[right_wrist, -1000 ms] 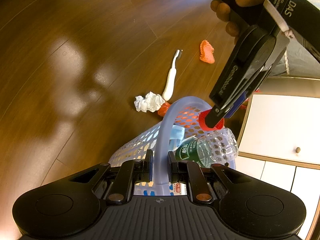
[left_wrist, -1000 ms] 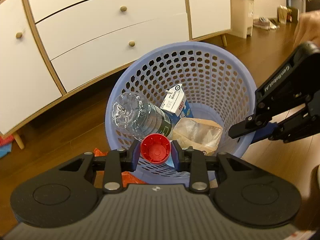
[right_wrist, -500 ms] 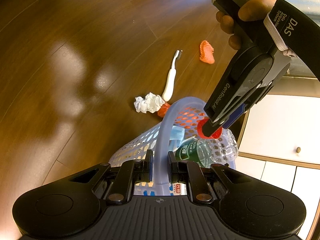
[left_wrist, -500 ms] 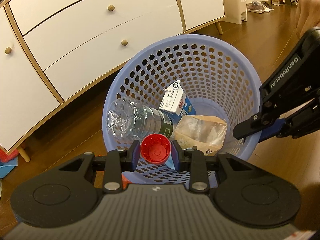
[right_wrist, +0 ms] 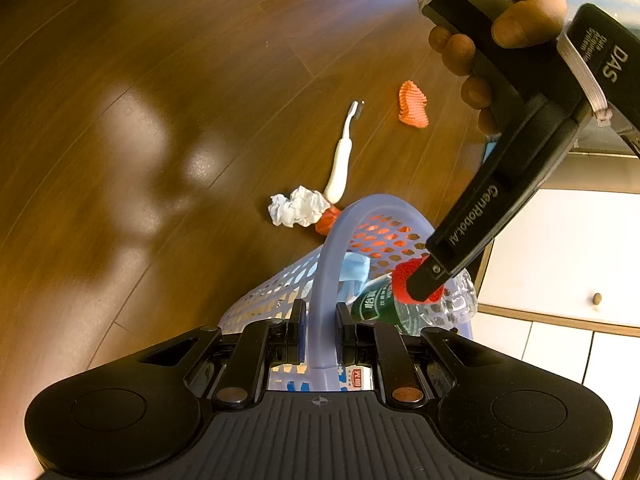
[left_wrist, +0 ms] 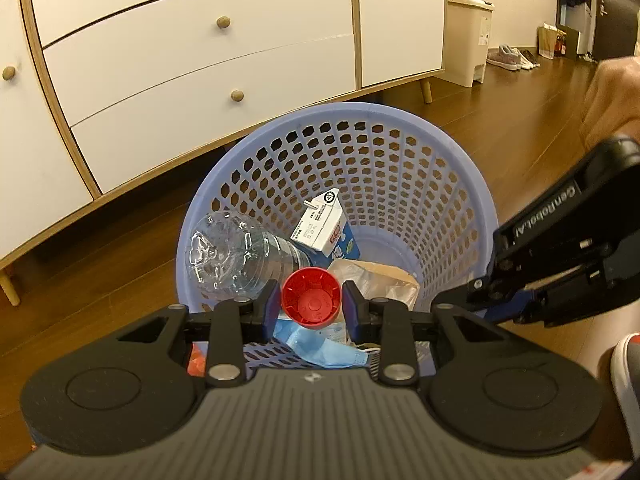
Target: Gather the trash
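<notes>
Home, prob. living rm/hallway: dark wood-plank floor [right_wrist: 168, 80], white wood-trimmed drawer sideboard [left_wrist: 192, 60], pale sneakers by wall [left_wrist: 510, 56].

Glossy brown wood floor [right_wrist: 168, 80], white wood-trimmed drawer cabinet [left_wrist: 192, 60], beige pedal bin [left_wrist: 468, 40] beside it

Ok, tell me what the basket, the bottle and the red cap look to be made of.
Basket: pale blue plastic, matt, moulded with hexagonal holes.
Bottle: clear thin plastic, glossy, ribbed and see-through.
Red cap: hard-looking plastic, slightly shiny, with moulded ridges inside; it sits between the left gripper fingers.
</notes>
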Demonstrator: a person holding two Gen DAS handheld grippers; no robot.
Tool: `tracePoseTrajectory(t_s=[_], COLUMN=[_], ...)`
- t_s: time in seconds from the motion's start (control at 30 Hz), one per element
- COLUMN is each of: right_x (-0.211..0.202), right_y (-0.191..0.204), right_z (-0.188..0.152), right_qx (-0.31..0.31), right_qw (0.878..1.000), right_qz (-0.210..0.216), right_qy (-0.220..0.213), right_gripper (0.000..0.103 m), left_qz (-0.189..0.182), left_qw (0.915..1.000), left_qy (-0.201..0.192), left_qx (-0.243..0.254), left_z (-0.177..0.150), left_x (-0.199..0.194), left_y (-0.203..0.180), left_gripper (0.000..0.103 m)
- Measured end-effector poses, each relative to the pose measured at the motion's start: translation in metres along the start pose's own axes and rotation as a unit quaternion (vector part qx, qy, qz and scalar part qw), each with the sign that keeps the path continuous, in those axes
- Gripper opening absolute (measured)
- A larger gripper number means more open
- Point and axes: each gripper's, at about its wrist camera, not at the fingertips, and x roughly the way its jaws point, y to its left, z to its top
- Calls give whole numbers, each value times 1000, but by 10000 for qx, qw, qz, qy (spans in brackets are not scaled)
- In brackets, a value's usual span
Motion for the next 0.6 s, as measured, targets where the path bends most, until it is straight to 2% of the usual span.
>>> tracePoseTrajectory(t_s=[0.43,0.5,0.6], right_x=[-1,-1,-1], right_y=[0,0,-1], right_z=[0,0,0], right_qx=[15,11,22], right_qw=[10000,10000,10000], right_qz=[9,5,10], right_qy=[-14,-14,-12], right_gripper=[10,10,10], left_qz=[20,-11,-15], left_qw=[10000,9998,9997], left_qy=[25,50,-4], left_qx=[-81,-198,-254], left_z=[5,5,6], left_x=[7,7,5], left_y=[-2,1,2], left_gripper=[29,43,46])
